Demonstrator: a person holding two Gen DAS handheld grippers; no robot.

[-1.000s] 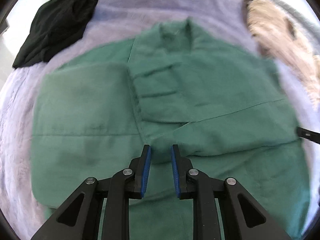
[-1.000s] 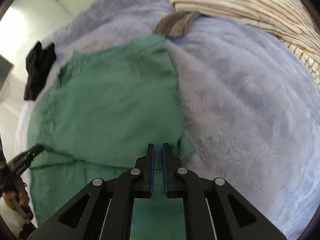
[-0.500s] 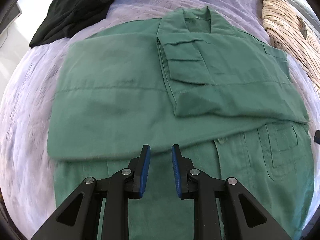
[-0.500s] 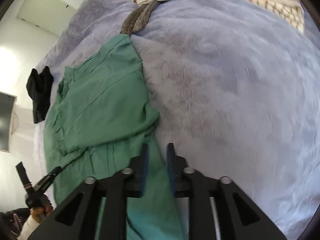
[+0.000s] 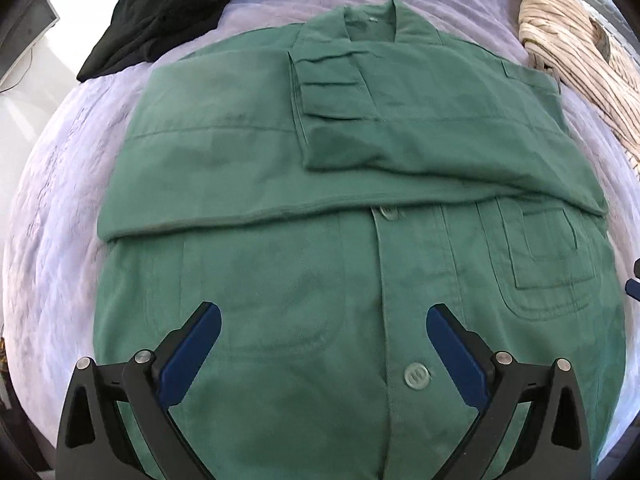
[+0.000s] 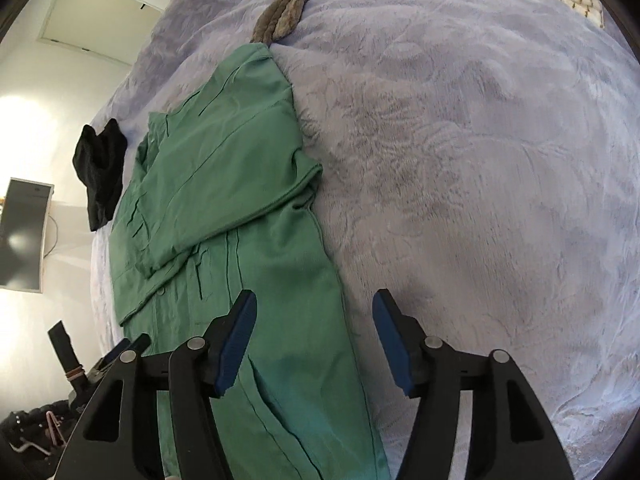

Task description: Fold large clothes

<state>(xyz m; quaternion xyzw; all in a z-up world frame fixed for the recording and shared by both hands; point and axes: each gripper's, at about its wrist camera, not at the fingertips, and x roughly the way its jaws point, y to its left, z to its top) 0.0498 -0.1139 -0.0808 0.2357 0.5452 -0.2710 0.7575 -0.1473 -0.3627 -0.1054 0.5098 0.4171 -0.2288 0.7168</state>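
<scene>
Lilac fleece covers the bed [image 6: 460, 140] where I work. My left hand-held gripper [image 5: 324, 332] has just sprung wide apart and grips nothing, hanging over the lower front of the green jacket [image 5: 280, 280]. My right hand-held gripper [image 6: 314, 320] has also been opening, empty, above the jacket's side edge. Both sleeves lie folded across the chest, so the sleeve fold looks done. Next I would pinch the hem at both corners and carry it up toward the collar [image 5: 368, 20], keeping the sleeves flat.
</scene>
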